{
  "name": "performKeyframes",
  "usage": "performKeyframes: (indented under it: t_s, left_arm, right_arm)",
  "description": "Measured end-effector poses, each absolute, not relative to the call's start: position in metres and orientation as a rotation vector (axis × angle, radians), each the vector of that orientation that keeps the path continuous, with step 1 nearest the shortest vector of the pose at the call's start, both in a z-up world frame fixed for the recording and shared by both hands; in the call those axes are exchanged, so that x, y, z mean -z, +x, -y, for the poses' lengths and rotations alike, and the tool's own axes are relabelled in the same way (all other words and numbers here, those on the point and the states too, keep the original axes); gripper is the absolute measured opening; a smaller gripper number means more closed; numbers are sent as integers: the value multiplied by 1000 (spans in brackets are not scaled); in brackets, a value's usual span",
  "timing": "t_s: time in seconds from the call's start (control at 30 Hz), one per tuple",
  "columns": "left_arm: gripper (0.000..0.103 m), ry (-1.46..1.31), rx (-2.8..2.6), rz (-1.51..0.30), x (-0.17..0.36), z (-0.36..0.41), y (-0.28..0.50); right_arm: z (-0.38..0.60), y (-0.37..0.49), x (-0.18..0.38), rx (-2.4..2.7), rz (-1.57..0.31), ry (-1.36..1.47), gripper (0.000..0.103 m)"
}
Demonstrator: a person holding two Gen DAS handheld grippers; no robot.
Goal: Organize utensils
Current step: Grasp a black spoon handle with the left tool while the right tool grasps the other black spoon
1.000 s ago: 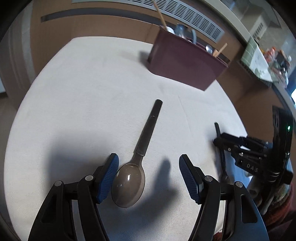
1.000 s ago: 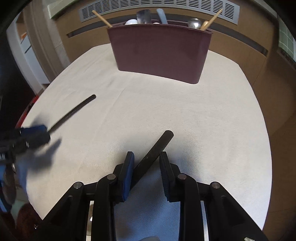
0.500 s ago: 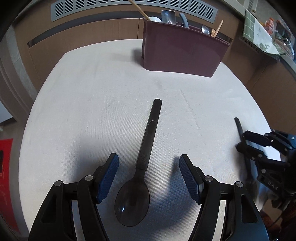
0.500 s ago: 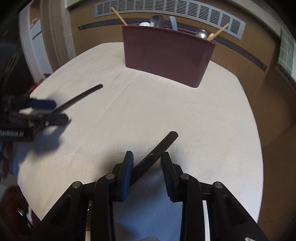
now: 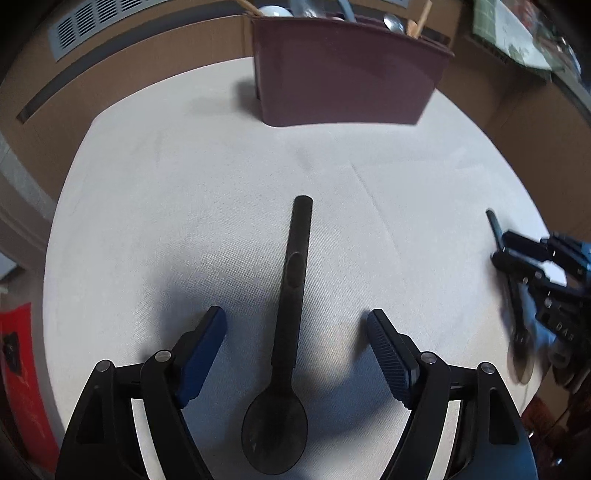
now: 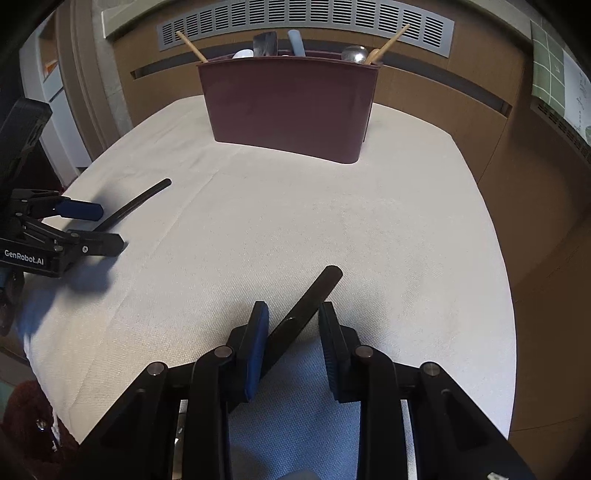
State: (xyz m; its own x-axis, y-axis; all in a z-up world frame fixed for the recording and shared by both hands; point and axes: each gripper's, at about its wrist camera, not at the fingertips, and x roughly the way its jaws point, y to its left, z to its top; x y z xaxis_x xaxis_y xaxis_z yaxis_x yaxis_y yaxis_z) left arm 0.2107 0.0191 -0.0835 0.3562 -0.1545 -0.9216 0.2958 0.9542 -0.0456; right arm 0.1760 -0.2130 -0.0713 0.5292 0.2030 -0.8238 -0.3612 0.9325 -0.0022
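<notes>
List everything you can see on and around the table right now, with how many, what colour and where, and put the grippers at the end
Spoon: one, dark, lying flat on the cloth between the left gripper's fingers, bowl nearest the camera.
Second utensil: one, black handle lying slantwise between the right gripper's fingers; its head is blurred in the left view.
Utensil holder: one, maroon, standing at the far side of the table.
Utensils in the holder: several, metal, pale and wooden ends above the rim; exact count unclear.
Tablecloth: one, white, covering the table.
Vent grille: one, grey, on the brown wall behind.
Left gripper: black with blue pads, jaws opening, pads clear of the spoon.
Right gripper: black with blue pads, straddling the handle.
</notes>
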Motion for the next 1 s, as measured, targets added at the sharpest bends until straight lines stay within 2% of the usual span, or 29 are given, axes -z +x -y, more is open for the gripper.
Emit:
performKeyframes:
  t_s: [0.13, 0.2, 0.27, 0.33, 0.4, 0.47, 0.77, 1.0]
  left_arm:
    - [75, 129, 292, -1153, 83, -21, 210]
    - [63, 120, 262, -1115, 82, -23, 211]
    - [40, 98, 258, -1095, 80, -26, 215]
    - [29, 84, 268, -1090, 79, -26, 219]
    - [23, 89, 279, -1082, 79, -22, 223]
    - [14, 85, 295, -1055, 78, -16, 222]
    - [13, -7, 298, -958, 72, -4, 199]
    - [14, -38, 289, -998, 73, -21, 192]
  right_arm:
    - [218, 169, 72, -340, -940, -152, 26]
    - [222, 164, 72, -347, -933, -137, 27]
    - [225, 160, 71, -355, -937, -123, 27]
    - [229, 157, 69, -364, -950, -110, 27]
    - [233, 154, 66, -362, -961, -88, 28]
    - [237, 153, 65, -359, -982, -50, 28]
    - [204, 180, 71, -309, -985, -80, 30]
    - [171, 198, 72, -324, -954, -179, 26]
